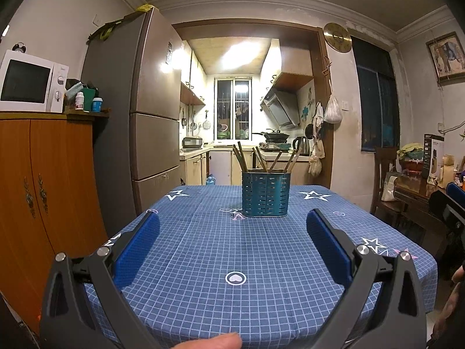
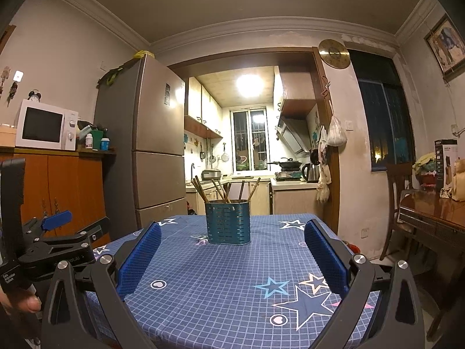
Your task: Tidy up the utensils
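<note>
On the far half of the blue checked tablecloth [image 1: 203,261] stands the blue slotted holder [image 1: 266,193], upright, with brown wooden chopsticks [image 1: 263,157] leaning out of its top at mixed angles. We see no loose utensils on the cloth in either view, so the sticks in the holder look like the task's things, and the work seems either just starting or nearly done; we cannot tell which.

Our left gripper [image 1: 232,241] hangs low over the near part of the table, fingers spread wide, nothing between the blue pads [image 1: 136,250]. Our right gripper [image 2: 232,250] is the same: fingers released, empty, holder well ahead and a little left of centre in its view. The left gripper also shows at the left edge of the right wrist view.

If the step is picking or straightening sticks, we would approach from above rather than head-on, and close on a single stick near its upper end. Sticks cross each other, so pinching two at once is a risk. The holder looks light and may tip or slide on the cloth; steadying its wall with the other gripper should help.
</note>
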A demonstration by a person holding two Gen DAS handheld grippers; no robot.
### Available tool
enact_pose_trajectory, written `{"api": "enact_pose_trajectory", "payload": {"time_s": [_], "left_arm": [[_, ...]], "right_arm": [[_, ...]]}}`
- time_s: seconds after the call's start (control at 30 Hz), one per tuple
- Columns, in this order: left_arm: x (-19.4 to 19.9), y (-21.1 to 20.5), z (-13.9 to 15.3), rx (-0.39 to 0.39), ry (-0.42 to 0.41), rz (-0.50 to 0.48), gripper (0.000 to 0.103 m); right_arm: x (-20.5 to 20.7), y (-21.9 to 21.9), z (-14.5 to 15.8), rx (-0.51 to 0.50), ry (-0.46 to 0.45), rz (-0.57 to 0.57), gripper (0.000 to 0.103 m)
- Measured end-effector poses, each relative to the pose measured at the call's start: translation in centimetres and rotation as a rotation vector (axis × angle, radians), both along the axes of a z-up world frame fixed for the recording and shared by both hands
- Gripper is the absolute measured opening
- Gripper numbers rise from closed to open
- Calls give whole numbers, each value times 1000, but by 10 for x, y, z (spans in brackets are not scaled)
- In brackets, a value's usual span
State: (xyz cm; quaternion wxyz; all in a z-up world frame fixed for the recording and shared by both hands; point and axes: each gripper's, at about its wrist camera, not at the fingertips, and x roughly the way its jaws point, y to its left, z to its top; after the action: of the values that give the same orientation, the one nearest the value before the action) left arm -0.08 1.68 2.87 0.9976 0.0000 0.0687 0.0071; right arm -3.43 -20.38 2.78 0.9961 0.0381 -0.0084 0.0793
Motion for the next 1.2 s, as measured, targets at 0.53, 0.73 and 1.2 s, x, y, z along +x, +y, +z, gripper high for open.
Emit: {"api": "enact_pose_trajectory", "payload": {"time_s": [0.53, 0.73, 1.2], "left_arm": [[-5, -5, 1, 8, -15, -3, 98], [-5, -5, 1, 7, -13, -7, 98], [-2, -4, 1, 7, -13, -14, 98]], "right_arm": [[-3, -2, 2, -1, -8, 6, 98], [-3, -2, 3, -1, -9, 6, 98], [-2, -2, 5, -4, -7, 11, 98]]}}
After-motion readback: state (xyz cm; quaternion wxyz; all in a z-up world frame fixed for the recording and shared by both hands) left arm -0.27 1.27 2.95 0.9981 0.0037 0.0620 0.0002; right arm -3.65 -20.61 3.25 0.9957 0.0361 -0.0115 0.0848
